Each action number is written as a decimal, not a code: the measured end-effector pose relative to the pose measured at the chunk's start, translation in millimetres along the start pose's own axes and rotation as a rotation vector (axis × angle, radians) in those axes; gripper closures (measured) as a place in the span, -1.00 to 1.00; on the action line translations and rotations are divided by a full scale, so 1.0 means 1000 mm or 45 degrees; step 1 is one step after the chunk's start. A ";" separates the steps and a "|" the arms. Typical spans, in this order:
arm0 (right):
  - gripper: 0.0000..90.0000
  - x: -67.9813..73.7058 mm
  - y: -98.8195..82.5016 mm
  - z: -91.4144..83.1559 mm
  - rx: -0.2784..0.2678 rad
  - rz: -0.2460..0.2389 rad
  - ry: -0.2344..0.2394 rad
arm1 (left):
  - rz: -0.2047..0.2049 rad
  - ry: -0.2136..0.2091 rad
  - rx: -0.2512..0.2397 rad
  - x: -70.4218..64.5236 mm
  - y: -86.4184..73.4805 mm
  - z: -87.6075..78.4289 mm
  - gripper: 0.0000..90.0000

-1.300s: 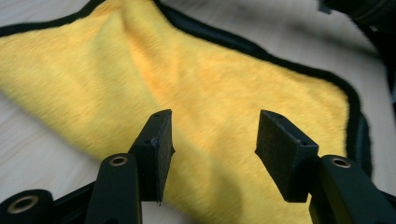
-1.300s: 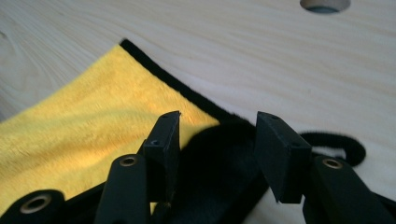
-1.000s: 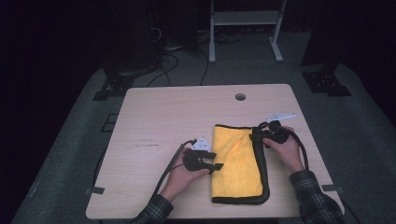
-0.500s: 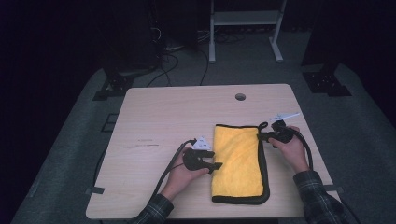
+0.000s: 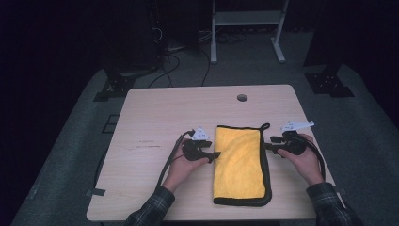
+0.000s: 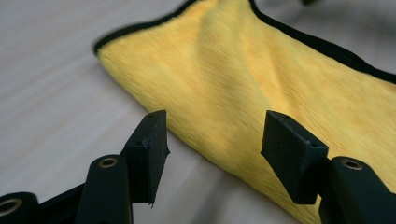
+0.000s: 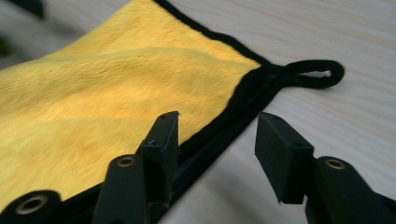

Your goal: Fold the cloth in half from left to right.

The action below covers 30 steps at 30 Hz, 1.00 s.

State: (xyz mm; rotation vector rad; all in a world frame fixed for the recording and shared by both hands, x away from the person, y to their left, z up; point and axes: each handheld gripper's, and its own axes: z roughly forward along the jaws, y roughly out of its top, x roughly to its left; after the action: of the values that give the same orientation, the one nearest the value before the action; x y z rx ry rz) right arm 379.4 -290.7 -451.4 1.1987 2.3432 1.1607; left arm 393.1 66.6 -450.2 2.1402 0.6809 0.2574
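A yellow cloth [image 5: 240, 162] with a black border lies folded flat on the wooden table [image 5: 188, 108], its black hanging loop [image 5: 265, 126] at the far right corner. My left gripper [image 5: 217, 154] points at the cloth's left folded edge. In the left gripper view the cloth [image 6: 261, 70] lies just ahead of the left gripper [image 6: 212, 140], whose jaws have just been opening slightly and press on nothing. My right gripper [image 5: 267, 145] sits at the cloth's right border. Its jaws have just been opening, and the right gripper [image 7: 217, 140] stands over the black edge near the loop [image 7: 313, 73] without gripping it.
A round cable hole [image 5: 242, 97] sits near the table's far edge. Cables trail from both grippers toward the person. A dark floor with cables and a white stand [image 5: 247, 28] lies beyond the table.
The right gripper's jaws have let go of the cloth's far right corner and the hand has drawn slightly right. The left hand shifted a little; the cloth lies flat.
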 end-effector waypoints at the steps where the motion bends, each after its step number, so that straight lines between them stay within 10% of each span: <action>1: 0.05 0.003 -0.003 -0.003 -0.003 0.000 0.012 | -0.005 0.013 0.002 0.005 0.003 0.002 -0.10; 14: -0.03 0.033 -0.025 -0.023 -0.008 -0.087 0.089 | -0.069 0.110 0.042 0.061 0.031 0.050 0.02; 23: -0.03 0.034 -0.026 -0.025 -0.013 -0.095 0.089 | -0.062 0.092 0.072 0.063 0.029 0.070 0.80; 30: -0.03 0.040 -0.024 -0.024 -0.017 -0.118 0.108 | -0.092 0.143 0.061 0.078 0.028 0.061 0.86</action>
State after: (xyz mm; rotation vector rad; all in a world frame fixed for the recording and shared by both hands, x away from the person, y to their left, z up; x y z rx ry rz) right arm 327.5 -280.8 -448.9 1.0440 2.4204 1.2167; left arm 493.2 54.7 -470.5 2.1540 0.8351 0.3275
